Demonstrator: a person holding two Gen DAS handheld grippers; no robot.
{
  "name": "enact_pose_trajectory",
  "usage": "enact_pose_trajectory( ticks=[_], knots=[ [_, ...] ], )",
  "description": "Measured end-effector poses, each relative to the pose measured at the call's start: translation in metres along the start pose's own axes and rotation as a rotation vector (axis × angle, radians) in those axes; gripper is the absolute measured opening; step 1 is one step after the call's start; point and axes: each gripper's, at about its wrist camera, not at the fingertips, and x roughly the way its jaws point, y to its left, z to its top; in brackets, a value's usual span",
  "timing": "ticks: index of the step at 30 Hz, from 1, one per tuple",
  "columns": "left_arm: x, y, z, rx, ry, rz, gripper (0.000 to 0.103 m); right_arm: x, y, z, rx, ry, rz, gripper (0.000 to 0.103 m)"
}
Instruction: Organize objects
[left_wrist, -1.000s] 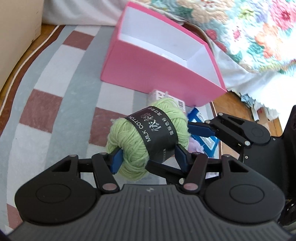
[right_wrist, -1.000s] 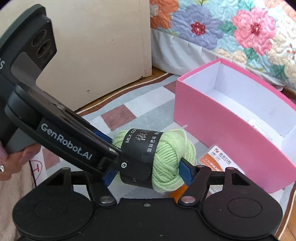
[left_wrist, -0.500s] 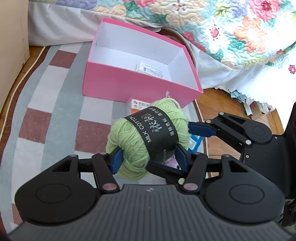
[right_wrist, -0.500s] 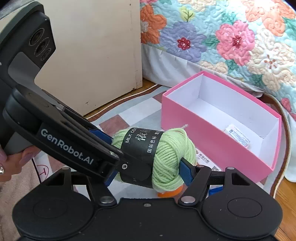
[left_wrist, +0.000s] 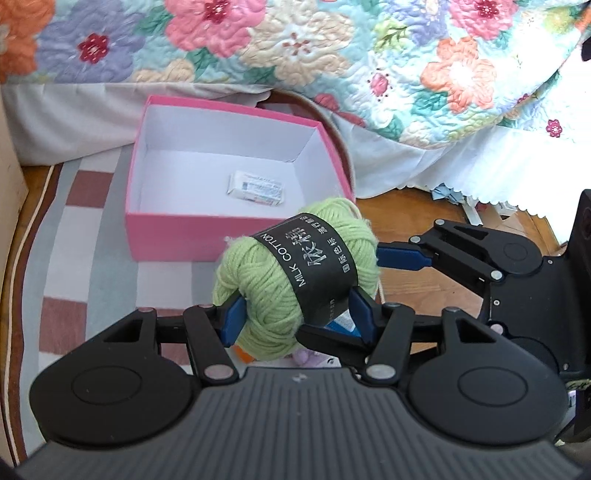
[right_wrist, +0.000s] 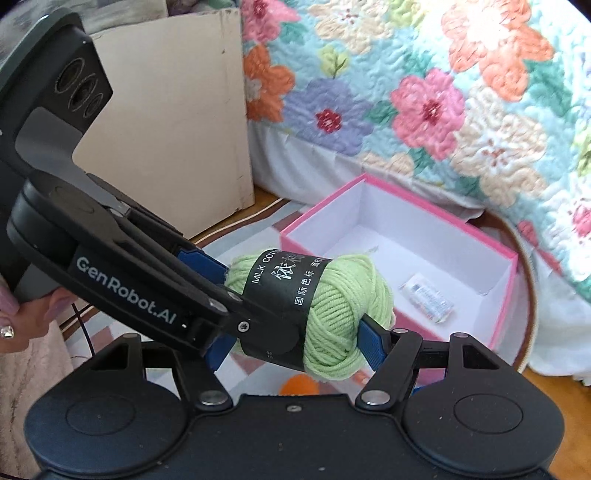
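A green yarn ball (left_wrist: 295, 273) with a black paper band is held in the air by both grippers at once. My left gripper (left_wrist: 295, 314) is shut on it from the near side, and my right gripper (right_wrist: 295, 343) is shut on it crosswise. The yarn also shows in the right wrist view (right_wrist: 332, 306). It hangs just in front of an open pink box (left_wrist: 177, 232) with a white inside, also in the right wrist view (right_wrist: 506, 295). A small white packet (left_wrist: 256, 187) lies on the box floor.
The box stands on a checked rug (left_wrist: 74, 266) beside a bed with a floral quilt (left_wrist: 332, 55). A beige cabinet (right_wrist: 166, 129) stands to the left. Small items, one orange (right_wrist: 299, 384), lie on the rug under the yarn. Wood floor (left_wrist: 424, 206) lies right of the rug.
Both grippers have lifted the yarn ball higher and the views now look down into the pink box, showing the packet inside. The grips have not changed.
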Motion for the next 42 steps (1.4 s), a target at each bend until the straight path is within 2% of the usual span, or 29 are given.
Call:
enact_pose_trajectory(
  ticks=[6, 11, 16, 20, 32, 42],
  knots=[
    [0.002, -0.015, 0.02, 0.049, -0.016, -0.006, 0.056, -0.008, -0.011, 0.011, -0.034, -0.026, -0.047, 0.074],
    [0.014, -0.016, 0.034, 0.07, -0.024, -0.024, 0.056, -0.005, -0.027, 0.018, -0.005, -0.038, -0.068, 0.074],
    [0.027, -0.01, 0.054, 0.06, -0.026, -0.05, 0.057, 0.005, -0.038, 0.031, -0.015, -0.021, -0.094, 0.074],
    [0.04, -0.005, 0.078, 0.048, -0.032, -0.052, 0.057, 0.018, -0.055, 0.042, 0.03, -0.031, -0.102, 0.074],
    [0.128, 0.014, 0.123, -0.003, 0.087, -0.012, 0.058, 0.089, -0.119, 0.04, 0.294, 0.055, -0.056, 0.072],
    [0.178, 0.043, 0.119, -0.069, 0.162, -0.01, 0.059, 0.135, -0.135, 0.021, 0.383, 0.14, -0.034, 0.071]
  ],
)
